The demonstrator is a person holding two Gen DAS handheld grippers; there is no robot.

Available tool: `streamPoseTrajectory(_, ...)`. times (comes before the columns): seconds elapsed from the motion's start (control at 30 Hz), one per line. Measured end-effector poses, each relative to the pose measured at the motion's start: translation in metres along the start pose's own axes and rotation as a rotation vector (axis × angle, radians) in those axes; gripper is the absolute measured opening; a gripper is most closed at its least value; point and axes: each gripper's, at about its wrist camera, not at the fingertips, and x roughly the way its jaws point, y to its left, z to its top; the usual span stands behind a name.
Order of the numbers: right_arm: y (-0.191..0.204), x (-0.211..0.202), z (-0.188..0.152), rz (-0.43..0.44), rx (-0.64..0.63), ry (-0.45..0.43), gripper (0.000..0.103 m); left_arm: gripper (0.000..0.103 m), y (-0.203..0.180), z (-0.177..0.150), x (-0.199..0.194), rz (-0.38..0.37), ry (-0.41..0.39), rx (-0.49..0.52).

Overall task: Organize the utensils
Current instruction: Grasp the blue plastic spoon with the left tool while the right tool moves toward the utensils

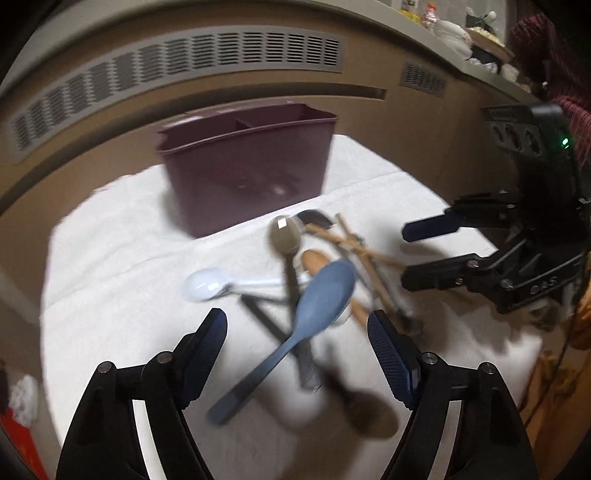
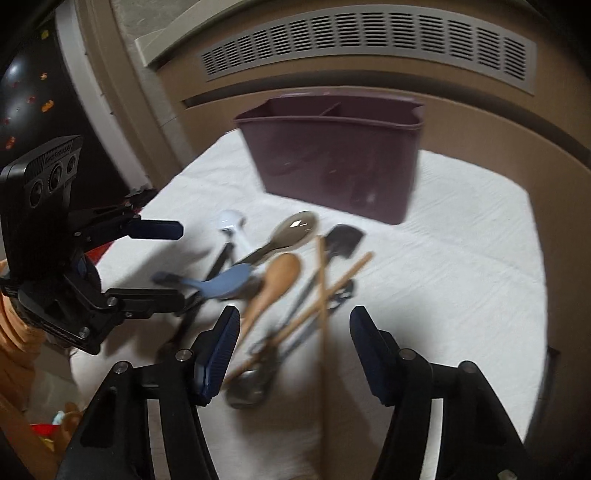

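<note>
A dark purple divided caddy (image 1: 247,162) (image 2: 332,155) stands at the back of a white cloth. In front of it lies a heap of utensils: a blue spoon (image 1: 317,299) (image 2: 225,282), a white spoon (image 1: 207,284) (image 2: 232,223), a grey-brown spoon (image 1: 286,234) (image 2: 291,230), a wooden spoon (image 2: 275,284), wooden sticks (image 2: 323,284) and a black spatula (image 2: 341,240). My left gripper (image 1: 297,332) is open, just above the blue spoon. My right gripper (image 2: 291,332) is open over the wooden sticks; it also shows in the left wrist view (image 1: 406,254).
The white cloth (image 1: 110,280) (image 2: 461,280) covers the table. A beige cabinet wall with vent grilles (image 1: 177,62) (image 2: 369,37) rises behind the caddy. A cluttered counter (image 1: 469,33) is at the far right. A metal ladle (image 2: 251,384) lies near the front.
</note>
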Motion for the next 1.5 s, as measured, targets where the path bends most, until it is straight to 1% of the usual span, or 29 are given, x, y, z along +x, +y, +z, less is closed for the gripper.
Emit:
streamPoseTrajectory(0.03, 0.006, 0.002, -0.001, 0.015, -0.003, 0.005, 0.057, 0.079, 0.002, -0.005, -0.005, 0.041, -0.007, -0.008)
streamPoseTrajectory(0.1, 0.022, 0.007, 0.000, 0.055, -0.012, 0.019, 0.048, 0.079, 0.005, -0.013, -0.014, 0.120, -0.032, -0.024)
streamPoseTrajectory(0.13, 0.029, 0.011, 0.001, 0.070, -0.013, 0.030, 0.046, 0.079, 0.008, -0.017, -0.019, 0.147, -0.051, -0.040)
streamPoseTrajectory(0.2, 0.039, 0.023, 0.005, 0.073, 0.002, 0.055, 0.045, 0.079, 0.016, -0.023, -0.029, 0.170, -0.090, -0.088)
streamPoseTrajectory(0.23, 0.041, 0.029, 0.007, 0.067, 0.022, 0.066, 0.044, 0.079, 0.020, -0.025, -0.032, 0.169, -0.105, -0.109)
streamPoseTrajectory(0.27, 0.042, 0.035, 0.009, 0.061, 0.043, 0.075, 0.040, 0.079, 0.024, -0.028, -0.036, 0.165, -0.116, -0.130)
streamPoseTrajectory(0.3, 0.042, 0.040, 0.012, 0.058, 0.058, 0.087, 0.032, 0.079, 0.028, -0.032, -0.039, 0.164, -0.122, -0.142)
streamPoseTrajectory(0.33, 0.042, 0.046, 0.014, 0.047, 0.065, 0.102, 0.025, 0.079, 0.032, -0.034, -0.043, 0.166, -0.124, -0.152)
streamPoseTrajectory(0.37, 0.044, 0.050, 0.015, 0.027, 0.056, 0.114, 0.011, 0.079, 0.034, -0.037, -0.045, 0.168, -0.124, -0.161)
streamPoseTrajectory(0.4, 0.046, 0.052, 0.017, 0.005, 0.037, 0.120, 0.008, 0.079, 0.036, -0.041, -0.047, 0.168, -0.124, -0.171)
streamPoseTrajectory(0.5, 0.039, 0.051, 0.027, -0.079, -0.006, 0.099, 0.008, 0.082, 0.043, -0.048, -0.051, 0.161, -0.128, -0.213)
streamPoseTrajectory(0.53, 0.034, 0.049, 0.030, -0.119, -0.012, 0.090, 0.008, 0.082, 0.046, -0.050, -0.051, 0.160, -0.134, -0.229)
streamPoseTrajectory(0.57, 0.026, 0.049, 0.036, -0.181, -0.015, 0.077, 0.008, 0.082, 0.049, -0.051, -0.052, 0.159, -0.140, -0.248)
streamPoseTrajectory(0.6, 0.021, 0.048, 0.040, -0.214, -0.012, 0.072, 0.009, 0.082, 0.051, -0.052, -0.053, 0.161, -0.143, -0.265)
streamPoseTrajectory(0.63, 0.017, 0.047, 0.044, -0.212, 0.003, 0.073, 0.009, 0.082, 0.053, -0.052, -0.051, 0.163, -0.142, -0.281)
streamPoseTrajectory(0.67, 0.018, 0.044, 0.046, -0.181, 0.023, 0.069, 0.010, 0.082, 0.056, -0.051, -0.048, 0.161, -0.138, -0.297)
streamPoseTrajectory(0.77, 0.035, 0.042, 0.047, -0.106, 0.036, 0.066, 0.026, 0.082, 0.057, -0.049, -0.040, 0.146, -0.123, -0.303)
streamPoseTrajectory(0.8, 0.042, 0.044, 0.046, -0.095, 0.044, 0.071, 0.027, 0.082, 0.056, -0.048, -0.038, 0.147, -0.124, -0.299)
streamPoseTrajectory(0.87, 0.050, 0.058, 0.047, -0.066, 0.095, 0.114, 0.027, 0.082, 0.057, -0.049, -0.040, 0.150, -0.137, -0.298)
streamPoseTrajectory(0.93, 0.052, 0.073, 0.052, -0.060, 0.145, 0.150, 0.028, 0.084, 0.061, -0.052, -0.044, 0.164, -0.151, -0.312)
streamPoseTrajectory(1.0, 0.057, 0.086, 0.057, -0.086, 0.161, 0.163, 0.037, 0.089, 0.068, -0.057, -0.049, 0.198, -0.166, -0.344)
streamPoseTrajectory(1.03, 0.059, 0.092, 0.061, -0.101, 0.162, 0.160, 0.040, 0.092, 0.072, -0.061, -0.050, 0.212, -0.175, -0.363)
streamPoseTrajectory(1.1, 0.067, 0.101, 0.067, -0.139, 0.140, 0.138, 0.050, 0.094, 0.082, -0.067, -0.052, 0.237, -0.196, -0.411)
streamPoseTrajectory(1.2, 0.079, 0.118, 0.079, -0.181, 0.084, 0.115, 0.051, 0.095, 0.094, -0.074, -0.050, 0.246, -0.216, -0.480)
streamPoseTrajectory(1.3, 0.088, 0.137, 0.094, -0.232, -0.031, 0.107, 0.051, 0.096, 0.103, -0.080, -0.046, 0.244, -0.225, -0.525)
streamPoseTrajectory(1.37, 0.094, 0.138, 0.099, -0.296, -0.105, 0.083, 0.051, 0.096, 0.108, -0.081, -0.043, 0.240, -0.212, -0.544)
streamPoseTrajectory(1.4, 0.096, 0.133, 0.100, -0.320, -0.128, 0.068, 0.053, 0.096, 0.109, -0.081, -0.042, 0.228, -0.204, -0.545)
streamPoseTrajectory(1.43, 0.096, 0.127, 0.100, -0.313, -0.143, 0.056, 0.056, 0.096, 0.108, -0.080, -0.040, 0.207, -0.194, -0.535)
streamPoseTrajectory(1.5, 0.092, 0.109, 0.098, -0.264, -0.156, 0.036, 0.070, 0.094, 0.101, -0.072, -0.036, 0.147, -0.173, -0.463)
